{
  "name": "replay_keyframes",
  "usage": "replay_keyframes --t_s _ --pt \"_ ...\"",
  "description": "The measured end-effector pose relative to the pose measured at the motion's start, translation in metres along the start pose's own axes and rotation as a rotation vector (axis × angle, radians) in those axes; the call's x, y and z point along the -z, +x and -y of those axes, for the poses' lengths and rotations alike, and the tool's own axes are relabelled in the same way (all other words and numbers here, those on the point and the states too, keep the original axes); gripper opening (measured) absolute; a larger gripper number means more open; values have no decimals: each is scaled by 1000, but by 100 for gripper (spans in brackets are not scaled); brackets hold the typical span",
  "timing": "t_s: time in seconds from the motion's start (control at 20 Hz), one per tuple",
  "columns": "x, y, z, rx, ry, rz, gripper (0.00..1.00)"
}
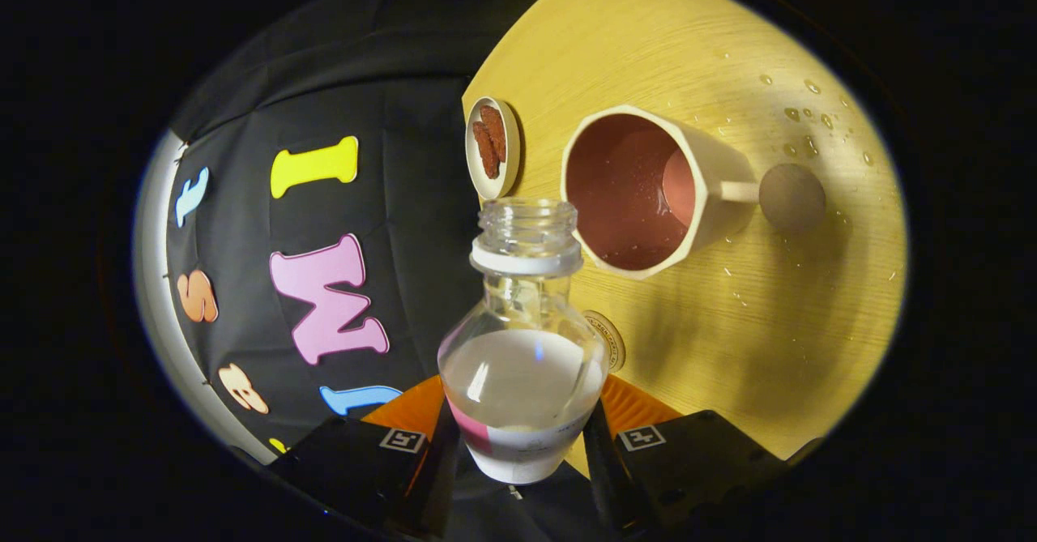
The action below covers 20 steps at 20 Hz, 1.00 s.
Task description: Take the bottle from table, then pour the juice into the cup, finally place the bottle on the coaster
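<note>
My gripper (522, 445) clamps the uncapped bottle (522, 380) between both fingers, table (729, 323) edge alongside, cup (640, 189) just beyond.

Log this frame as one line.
hand-held gripper: shut on bottle | bottle: uncapped, tilted, liquid inside | cup: beyond mouth | coaster: bare

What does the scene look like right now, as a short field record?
gripper: shut on the clear plastic bottle, both fingers pressing its lower body
bottle: uncapped, tipped sideways, pale juice inside, mouth near the cup
cup: cream faceted cup with reddish inside, beyond the bottle on the yellow wooden table
coaster: small round white-rimmed coaster, beside the cup
spills: droplets on the table past the cup
</note>
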<state>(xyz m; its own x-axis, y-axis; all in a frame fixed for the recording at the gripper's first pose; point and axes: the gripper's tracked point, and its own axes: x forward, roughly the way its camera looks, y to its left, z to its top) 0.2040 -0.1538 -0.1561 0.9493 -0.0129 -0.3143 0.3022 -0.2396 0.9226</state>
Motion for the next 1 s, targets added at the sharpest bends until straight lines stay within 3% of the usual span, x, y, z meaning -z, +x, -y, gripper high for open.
replay_keyframes --t_s 1.0 --pt "5 14 -29 23 439 -20 71"
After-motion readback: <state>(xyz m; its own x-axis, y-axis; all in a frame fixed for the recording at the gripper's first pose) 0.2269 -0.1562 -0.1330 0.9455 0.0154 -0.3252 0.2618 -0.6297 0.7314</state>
